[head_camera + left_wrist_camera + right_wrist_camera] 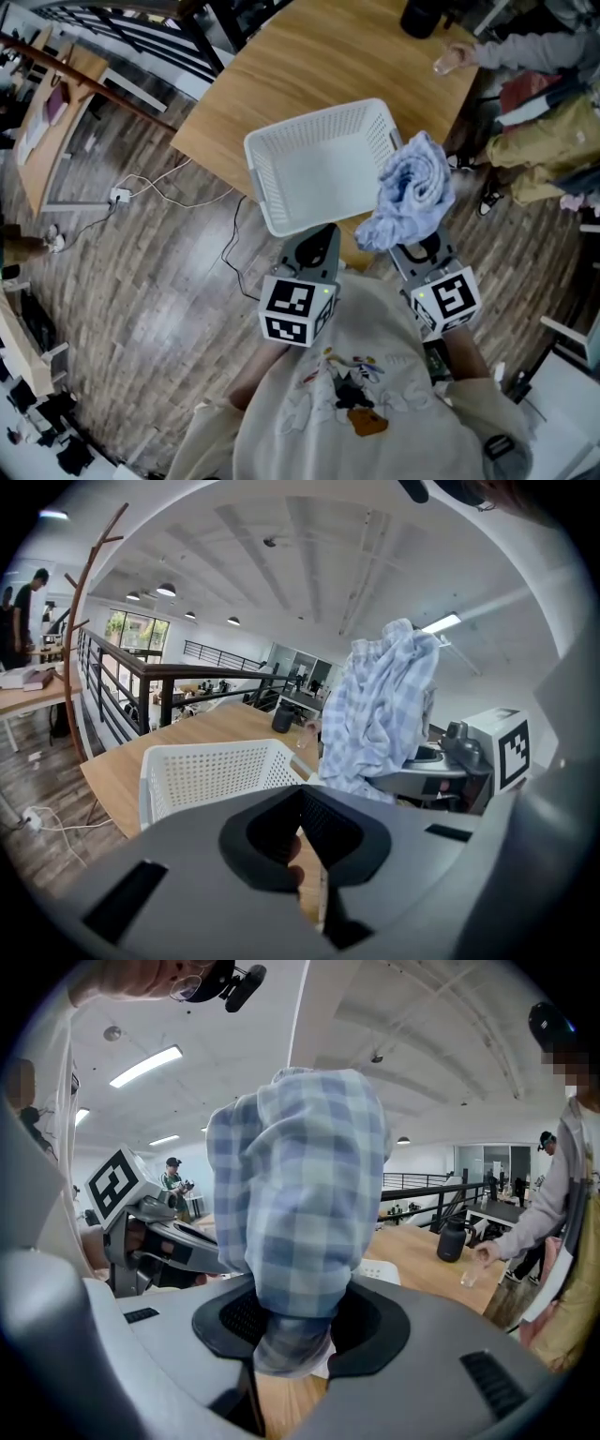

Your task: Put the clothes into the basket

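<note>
Jaws of the right gripper (295, 1335) are part open and clamped on a blue-and-white checked cloth (295, 1204). The cloth stands bunched above the pads, held in the air at the right wall of the white basket (281, 141) and not inside it. The left gripper (302, 803) has its jaws pinched together at the basket's near rim, apparently gripping it. The basket sits tilted and overhangs the near edge of the wooden table (309, 56). Nothing lies in it.
</note>
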A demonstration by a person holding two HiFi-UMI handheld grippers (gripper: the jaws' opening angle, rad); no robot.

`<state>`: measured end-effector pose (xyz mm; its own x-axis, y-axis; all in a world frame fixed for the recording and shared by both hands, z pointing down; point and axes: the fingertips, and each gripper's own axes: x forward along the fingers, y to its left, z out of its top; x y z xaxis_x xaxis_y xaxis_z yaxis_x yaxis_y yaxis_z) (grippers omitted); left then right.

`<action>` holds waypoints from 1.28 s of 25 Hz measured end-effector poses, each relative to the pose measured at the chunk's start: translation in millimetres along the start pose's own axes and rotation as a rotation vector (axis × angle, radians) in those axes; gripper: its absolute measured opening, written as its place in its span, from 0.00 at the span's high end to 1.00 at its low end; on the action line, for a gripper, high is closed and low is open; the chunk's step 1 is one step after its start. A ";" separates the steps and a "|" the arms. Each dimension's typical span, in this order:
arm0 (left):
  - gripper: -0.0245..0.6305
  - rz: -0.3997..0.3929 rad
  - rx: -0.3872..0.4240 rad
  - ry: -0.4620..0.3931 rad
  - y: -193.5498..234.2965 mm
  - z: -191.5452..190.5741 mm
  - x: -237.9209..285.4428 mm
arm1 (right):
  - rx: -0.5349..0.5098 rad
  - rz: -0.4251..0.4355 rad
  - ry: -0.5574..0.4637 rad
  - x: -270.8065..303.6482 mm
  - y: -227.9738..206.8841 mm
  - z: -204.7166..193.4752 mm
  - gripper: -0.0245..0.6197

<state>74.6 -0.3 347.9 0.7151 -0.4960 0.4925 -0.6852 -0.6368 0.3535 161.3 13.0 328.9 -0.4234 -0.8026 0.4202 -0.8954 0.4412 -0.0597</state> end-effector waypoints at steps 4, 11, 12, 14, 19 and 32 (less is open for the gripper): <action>0.96 0.016 -0.028 -0.001 14.9 6.6 7.7 | -0.032 0.013 0.022 19.3 -7.5 5.6 0.70; 0.96 0.037 -0.041 0.027 37.0 2.1 18.1 | -0.102 0.038 0.059 47.6 -16.3 7.9 0.70; 0.96 0.041 -0.041 0.031 39.8 1.0 19.7 | -0.109 0.043 0.065 51.1 -18.1 7.4 0.70; 0.96 0.047 -0.047 0.042 45.6 -1.7 22.7 | -0.123 0.050 0.081 58.6 -21.4 5.5 0.70; 0.96 0.059 -0.068 0.055 59.9 -1.4 32.4 | -0.158 0.075 0.122 77.8 -27.0 2.3 0.70; 0.96 0.085 -0.133 0.093 86.6 -9.7 47.1 | -0.395 0.202 0.299 122.8 -19.5 -17.0 0.70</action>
<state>47.6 -73.0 409.5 0.6425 -0.4837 0.5943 -0.7590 -0.5086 0.4065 129.1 -87.3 397.1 -0.4729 -0.5616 0.6789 -0.6555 0.7392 0.1549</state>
